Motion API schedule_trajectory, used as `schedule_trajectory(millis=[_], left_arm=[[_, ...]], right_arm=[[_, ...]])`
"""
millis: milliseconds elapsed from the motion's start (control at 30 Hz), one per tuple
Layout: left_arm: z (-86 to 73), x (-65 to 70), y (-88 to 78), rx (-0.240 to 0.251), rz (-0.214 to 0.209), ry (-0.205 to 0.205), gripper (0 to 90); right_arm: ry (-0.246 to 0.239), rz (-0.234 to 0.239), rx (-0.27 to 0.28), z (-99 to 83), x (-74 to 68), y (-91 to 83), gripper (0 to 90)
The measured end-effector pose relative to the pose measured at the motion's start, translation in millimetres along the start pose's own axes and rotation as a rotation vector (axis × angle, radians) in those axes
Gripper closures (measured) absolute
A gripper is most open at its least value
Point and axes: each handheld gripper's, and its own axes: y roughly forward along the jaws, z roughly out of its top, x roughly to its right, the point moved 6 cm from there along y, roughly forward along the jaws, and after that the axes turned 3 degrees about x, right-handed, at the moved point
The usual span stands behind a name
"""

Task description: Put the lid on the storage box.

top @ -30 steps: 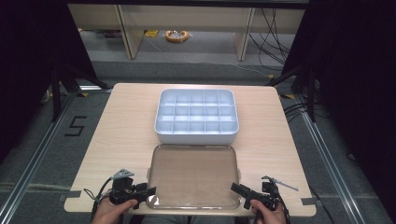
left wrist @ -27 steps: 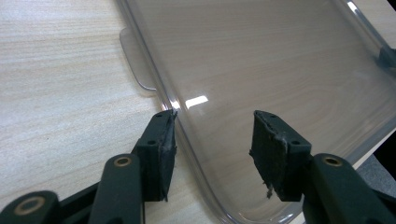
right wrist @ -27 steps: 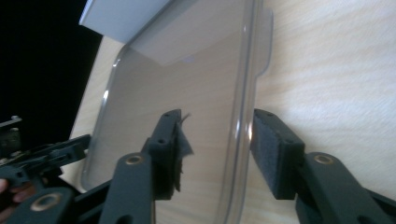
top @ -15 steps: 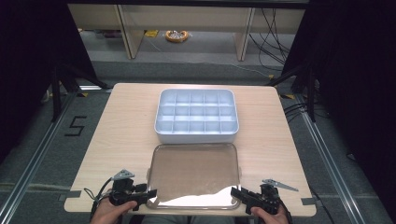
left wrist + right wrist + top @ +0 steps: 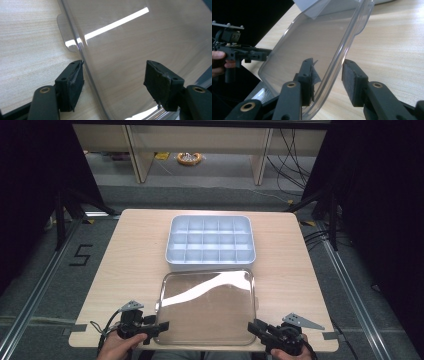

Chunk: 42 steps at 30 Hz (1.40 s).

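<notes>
A clear plastic lid (image 5: pixel 207 300) lies in front of a white compartment box (image 5: pixel 210 240) on the wooden table (image 5: pixel 130 250). My right gripper (image 5: pixel 255 327) is at the lid's near right corner. In the right gripper view its jaws (image 5: pixel 328 77) have just been closing and pinch the lid's rim (image 5: pixel 352 32), which tilts up off the table. My left gripper (image 5: pixel 162 326) is at the near left corner. Its jaws (image 5: pixel 113 80) have just been opening and stand wide astride the lid's edge (image 5: pixel 75 37), the right pad clear of the plastic.
The box has several empty compartments and touches the lid's far edge. Bare table lies to both sides of the lid. The table's near edge runs just under both hands. Dark frame legs and cables stand around the table on the floor.
The left jaws have spread apart around the lid's edge. The right jaws have drawn together on the rim and risen a little, tipping the lid so its reflection shifted.
</notes>
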Motion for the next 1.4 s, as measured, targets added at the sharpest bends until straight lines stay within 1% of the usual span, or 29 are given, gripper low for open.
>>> schedule_trajectory(millis=[67, 100, 167, 200, 267, 300, 333, 367, 400, 433, 467, 533, 567, 633, 667, 700, 733, 767, 833, 867, 900, 933, 967, 1000, 1100, 1133, 1267, 1333, 1400], left_arm=[[0.6, -1.8, -0.7, 0.001, -0.015, -0.022, 31.3], [1.1, -2.8, -1.0, 0.001, -0.018, -0.031, 31.7], [2.3, -3.4, -0.3, 0.011, -0.025, -0.056, 31.8], [2.5, -4.1, -0.5, 0.007, -0.033, -0.065, 31.7], [3.5, -4.9, -0.3, 0.011, -0.045, -0.101, 31.9], [3.5, -5.4, -0.5, 0.009, -0.045, -0.100, 33.6], [3.6, -5.7, -0.5, 0.007, -0.045, -0.094, 33.6], [3.5, -6.9, -1.1, 0.007, -0.035, -0.094, 40.1], [3.2, -8.5, -1.6, 0.007, -0.022, -0.084, 40.1], [2.9, -10.2, -2.2, 0.007, -0.008, -0.065, 46.0], [2.6, -11.1, -3.0, 0.003, -0.011, -0.064, 50.8], [2.4, -11.3, -2.5, 0.006, -0.015, -0.063, 53.1], [2.2, -10.8, -2.3, 0.012, -0.012, -0.058, 53.5], [2.0, -10.0, -2.4, 0.020, -0.017, -0.059, 54.4], [2.1, -9.8, -3.2, 0.025, -0.032, -0.062, 56.6], [3.0, -8.8, -3.7, 0.041, -0.036, -0.073, 59.1], [4.1, -7.8, -4.8, 0.053, -0.040, -0.059, 60.4], [5.4, -6.2, -5.8, 0.067, -0.045, -0.048, 61.4], [8.0, -4.2, -8.2, 0.091, -0.040, -0.033, 61.9], [9.3, -3.5, -9.4, 0.104, -0.040, -0.020, 62.1], [10.9, -2.4, -11.0, 0.121, -0.036, -0.018, 62.5], [11.5, -1.8, -12.0, 0.126, -0.035, -0.012, 63.3], [12.5, -0.7, -13.2, 0.135, -0.033, -0.008, 63.3], [13.6, 0.2, -14.6, 0.142, -0.031, 0.008, 63.7], [16.1, 4.3, -16.9, 0.162, -0.026, 0.032, 63.9], [16.9, 5.8, -17.0, 0.171, -0.026, 0.037, 64.0], [18.5, 8.6, -19.5, 0.171, -0.016, 0.043, 64.2], [20.4, 9.6, -20.6, 0.179, -0.016, 0.051, 64.4], [23.4, 11.2, -22.1, 0.185, -0.012, 0.074, 64.4]], right_arm=[[0.002, 0.017, -0.004, -1.3, -4.5, -2.9, 63.2], [-0.030, 0.013, -0.001, -1.5, -3.8, -4.2, 63.4], [-0.001, 0.023, -0.001, -2.8, -7.4, -5.9, 64.1], [-0.022, 0.018, 0.007, -2.7, -6.4, -5.3, 64.5], [-0.030, 0.035, 0.001, -3.8, -7.9, -6.5, 65.2], [-0.053, 0.012, -0.008, -4.6, -7.6, -7.6, 65.3], [-0.053, 0.012, -0.008, -4.6, -7.6, -7.6, 65.3], [-0.032, 0.028, 0.006, -5.3, -9.1, -5.9, 65.4], [-0.032, 0.028, 0.006, -5.3, -9.1, -5.9, 65.4], [-0.028, 0.038, 0.001, -5.1, -7.9, -6.1, 65.4], [-0.017, 0.024, -0.008, -5.8, -5.7, -6.3, 65.4], [-0.005, 0.036, -0.008, -6.7, -1.6, -4.7, 65.4], [0.019, 0.020, -0.013, -7.6, -1.6, -4.9, 65.2], [0.015, 0.011, -0.016, -8.3, 1.5, -2.8, 64.8], [0.022, -0.011, -0.028, -9.1, 1.6, -3.0, 64.4], [-0.001, -0.035, -0.037, -8.9, 4.5, -3.5, 64.3], [0.048, -0.042, -0.051, -10.5, 2.4, -4.1, 64.4], [0.011, -0.044, -0.042, -9.8, 7.7, -3.4, 64.3], [0.018, -0.063, -0.047, -10.6, 8.0, -2.7, 64.3], [0.053, -0.066, -0.060, -11.0, 6.1, -2.3, 64.3], [0.000, -0.072, -0.051, -10.7, 11.3, -1.0, 64.3], [0.037, -0.083, -0.073, -12.6, 8.7, -0.4, 64.3], [0.037, -0.083, -0.073, -12.6, 8.7, -0.4, 64.3], [0.005, -0.089, -0.069, -12.4, 11.1, 0.7, 64.3], [0.052, -0.093, -0.082, -13.6, 9.1, 0.8, 64.3], [0.046, -0.118, -0.081, -13.1, 11.1, 1.6, 64.3], [0.024, -0.112, -0.066, -10.5, 14.0, 2.3, 64.3], [0.015, -0.133, -0.071, -6.8, 14.8, 2.4, 64.2], [0.009, -0.125, -0.059, -2.3, 15.9, 4.9, 64.2]])
